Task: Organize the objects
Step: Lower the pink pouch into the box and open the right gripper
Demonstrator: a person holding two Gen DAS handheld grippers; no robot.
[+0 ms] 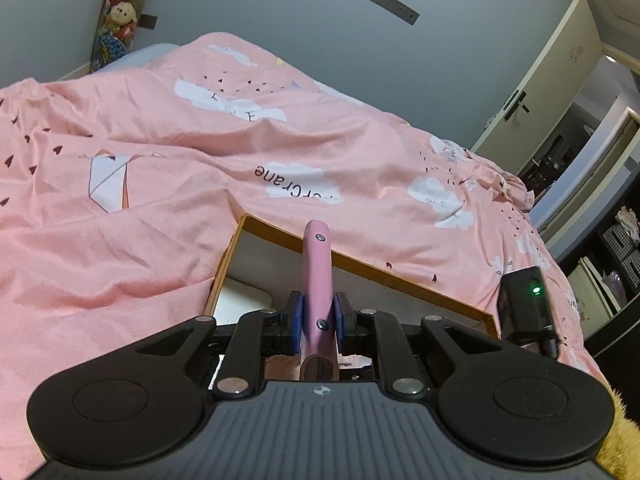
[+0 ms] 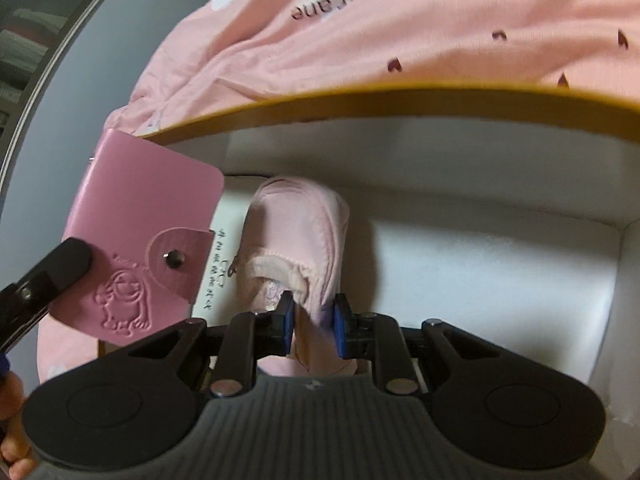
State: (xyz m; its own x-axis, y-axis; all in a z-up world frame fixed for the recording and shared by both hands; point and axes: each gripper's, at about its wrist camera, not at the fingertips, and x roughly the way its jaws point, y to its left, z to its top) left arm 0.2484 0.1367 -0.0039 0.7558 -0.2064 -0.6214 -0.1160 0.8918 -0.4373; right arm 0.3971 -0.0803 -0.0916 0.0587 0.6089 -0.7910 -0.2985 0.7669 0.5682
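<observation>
While level, left gripper on wallet.

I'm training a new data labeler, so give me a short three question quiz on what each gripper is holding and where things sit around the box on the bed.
1. True or false: the left gripper is open and holds nothing.
2. What does the right gripper grip? A) a plush toy B) a folded pink cloth item C) a book
3. Fill in: the box rests on a pink ____.

Key
1. False. It is shut on the pink card holder, seen edge-on in the left wrist view.
2. B. The folded pink cloth item hangs inside the box.
3. Bedspread, printed with clouds and hearts.
</observation>
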